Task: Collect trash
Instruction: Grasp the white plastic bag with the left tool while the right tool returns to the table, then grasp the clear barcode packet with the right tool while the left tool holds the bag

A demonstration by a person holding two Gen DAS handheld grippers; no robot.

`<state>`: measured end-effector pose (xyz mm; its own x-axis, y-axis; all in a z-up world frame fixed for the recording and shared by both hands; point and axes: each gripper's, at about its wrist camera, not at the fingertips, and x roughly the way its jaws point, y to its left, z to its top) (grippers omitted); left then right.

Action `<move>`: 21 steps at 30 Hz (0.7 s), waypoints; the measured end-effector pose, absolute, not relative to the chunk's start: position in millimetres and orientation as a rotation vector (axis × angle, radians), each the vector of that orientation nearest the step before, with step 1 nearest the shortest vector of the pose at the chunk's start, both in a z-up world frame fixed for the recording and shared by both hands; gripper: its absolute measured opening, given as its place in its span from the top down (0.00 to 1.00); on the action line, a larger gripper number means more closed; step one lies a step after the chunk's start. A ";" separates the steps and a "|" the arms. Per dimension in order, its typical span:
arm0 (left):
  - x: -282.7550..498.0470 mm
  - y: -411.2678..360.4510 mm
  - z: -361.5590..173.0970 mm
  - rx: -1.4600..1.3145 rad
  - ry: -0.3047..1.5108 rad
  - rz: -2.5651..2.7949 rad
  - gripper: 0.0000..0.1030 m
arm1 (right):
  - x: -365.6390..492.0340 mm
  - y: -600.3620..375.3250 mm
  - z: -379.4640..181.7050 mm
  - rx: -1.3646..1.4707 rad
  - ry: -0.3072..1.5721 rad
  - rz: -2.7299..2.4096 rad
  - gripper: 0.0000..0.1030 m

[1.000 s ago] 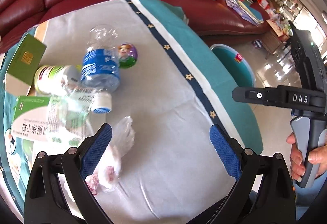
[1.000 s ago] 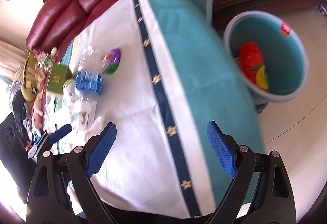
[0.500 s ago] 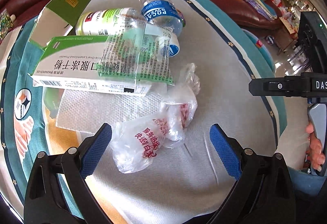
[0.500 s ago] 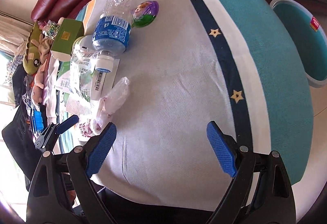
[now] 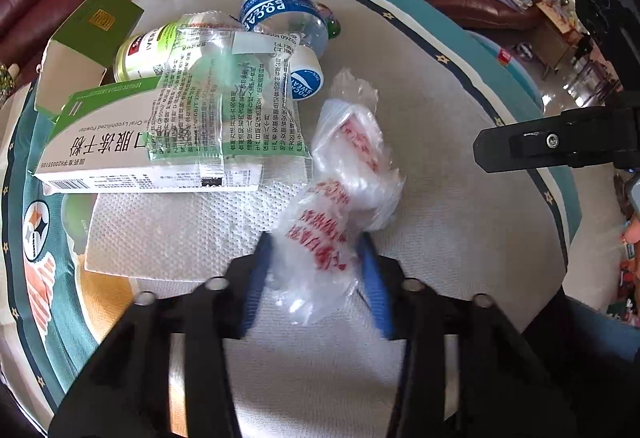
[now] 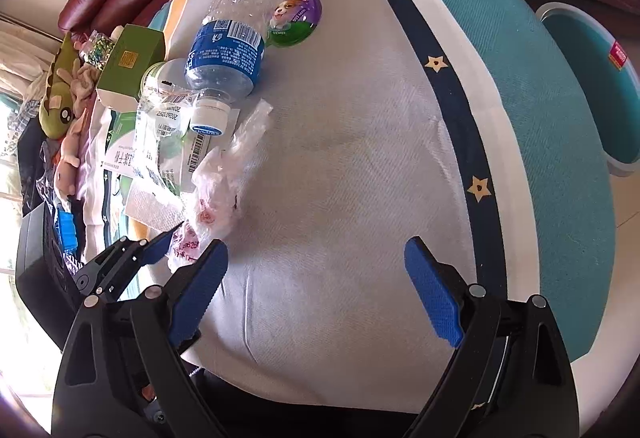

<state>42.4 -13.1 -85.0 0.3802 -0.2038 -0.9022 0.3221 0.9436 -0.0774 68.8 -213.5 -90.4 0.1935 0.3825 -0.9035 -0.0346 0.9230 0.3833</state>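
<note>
The left gripper (image 5: 316, 262) had just been closing its blue pads on the near end of a crumpled clear plastic bag (image 5: 340, 206) — a grasp low on the bag, likely chosen because that end lay free of the clutter behind it. The bag, printed in red, lay on the white tablecloth (image 5: 460, 206), just beside a paper napkin (image 5: 172, 230). The right gripper (image 6: 316, 290) hung over bare cloth with its jaws spread wide and nothing between them, seemingly kept ready for the next piece. Farther back, a flat medicine box (image 5: 120, 154) lay under a printed wrapper (image 5: 228, 98), with an empty water bottle (image 5: 280, 14) on its side beyond. The teal bin (image 6: 596, 90) stood on the floor past the table's edge — apparently where the bag was bound.
</note>
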 end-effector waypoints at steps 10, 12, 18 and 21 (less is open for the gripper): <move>22.7 -6.6 -66.1 0.002 1.118 -0.399 0.82 | 69.4 -217.0 -72.4 0.325 1.306 0.291 0.17; 19.1 2.8 -51.4 -0.032 1.089 -0.396 0.81 | 71.9 -216.7 -63.9 0.329 1.286 0.296 0.17; 14.2 44.0 -13.3 -0.137 0.993 -0.327 0.81 | 83.2 -205.4 -35.4 0.319 1.213 0.315 0.17; 23.7 69.0 -8.8 -0.176 0.969 -0.265 0.81 | 92.1 -183.7 -35.8 0.304 1.217 0.356 0.17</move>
